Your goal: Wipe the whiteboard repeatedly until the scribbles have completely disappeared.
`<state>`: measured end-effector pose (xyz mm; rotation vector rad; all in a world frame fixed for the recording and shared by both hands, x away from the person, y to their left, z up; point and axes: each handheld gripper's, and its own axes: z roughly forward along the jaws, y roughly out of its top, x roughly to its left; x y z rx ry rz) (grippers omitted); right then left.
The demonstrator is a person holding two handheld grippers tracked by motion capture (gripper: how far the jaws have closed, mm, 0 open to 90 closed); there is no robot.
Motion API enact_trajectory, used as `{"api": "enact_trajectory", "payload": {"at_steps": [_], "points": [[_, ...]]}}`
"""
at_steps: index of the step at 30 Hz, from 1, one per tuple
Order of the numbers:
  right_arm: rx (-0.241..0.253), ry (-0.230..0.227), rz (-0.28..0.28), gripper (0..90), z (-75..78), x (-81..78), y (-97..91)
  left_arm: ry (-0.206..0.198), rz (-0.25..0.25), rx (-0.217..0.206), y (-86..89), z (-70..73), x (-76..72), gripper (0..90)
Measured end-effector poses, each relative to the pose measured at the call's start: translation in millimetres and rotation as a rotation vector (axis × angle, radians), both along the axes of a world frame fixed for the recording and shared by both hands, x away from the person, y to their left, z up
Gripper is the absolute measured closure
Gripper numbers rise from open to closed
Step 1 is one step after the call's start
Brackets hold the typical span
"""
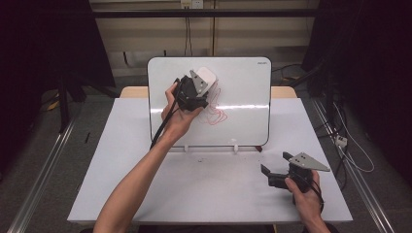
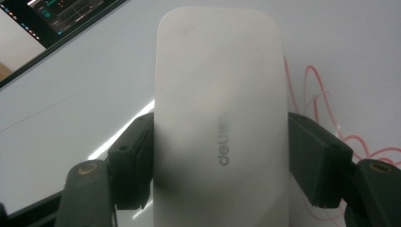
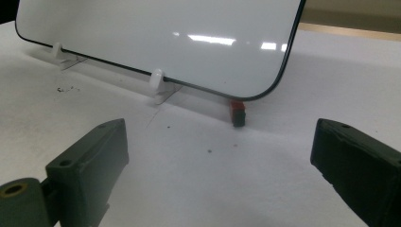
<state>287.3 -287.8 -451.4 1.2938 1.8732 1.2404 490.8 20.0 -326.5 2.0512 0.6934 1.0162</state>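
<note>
Left gripper view shows my left gripper (image 2: 220, 165) clamped across the eraser (image 2: 220, 94)'s smooth sides against the whiteboard (image 2: 71, 118), a light, rigid, slippery block, best held mid-length.

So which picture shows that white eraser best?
The left gripper view: the eraser is close up, clamped between the left tool's jaws, its grey lettering legible. The high view shows a small white corner against the whiteboard, above the red scribble.
</note>
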Motion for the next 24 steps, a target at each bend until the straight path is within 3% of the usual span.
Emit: {"api": "enact_trajectory", "payload": {"at_steps": [14,24], "points": [[0.000,-0.002,-0.003,5.2,0.1,-0.4,0.5,-0.090,-0.057,-0.067,8.3,-13.6,0.7,31.0],[0.000,0.000,-0.001,5.2,-0.1,0.1,1.1,-0.096,-0.047,-0.058,6.1,-14.2,-0.2,31.1]]}}
